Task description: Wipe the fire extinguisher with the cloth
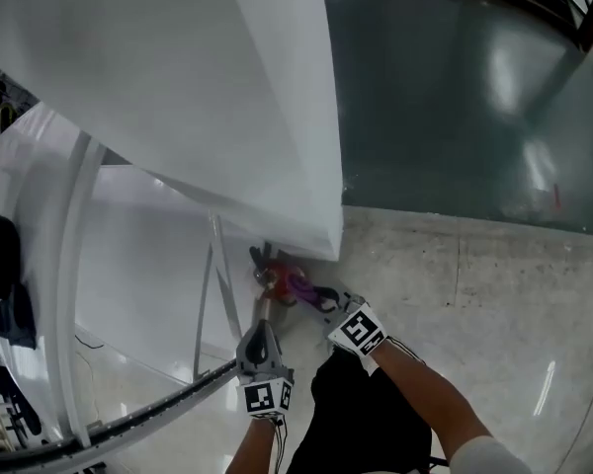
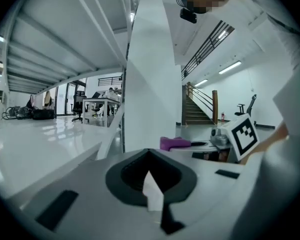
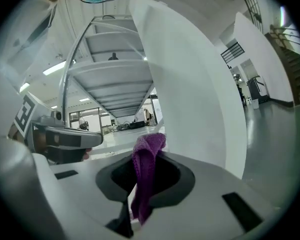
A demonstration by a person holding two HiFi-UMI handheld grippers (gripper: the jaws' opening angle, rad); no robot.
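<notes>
knitted purple cloth [image 3: 149, 156], glossy floor [image 1: 455, 87], seemingly matt white panel [image 1: 178, 67]

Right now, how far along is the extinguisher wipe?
Done: the right claw is shut on the purple cloth. In hand: the cloth sits beside the red extinguisher under the white panel; contact can't be confirmed. Left: the wiping itself; most of the extinguisher is hidden.

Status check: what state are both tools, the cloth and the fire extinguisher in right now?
Left tool: shut, nothing held.
Right tool: shut on the cloth.
Cloth: purple, bunched, pinched in the right tool.
Fire extinguisher: mostly hidden under the white panel; whether the cloth touches it is unclear.
</notes>
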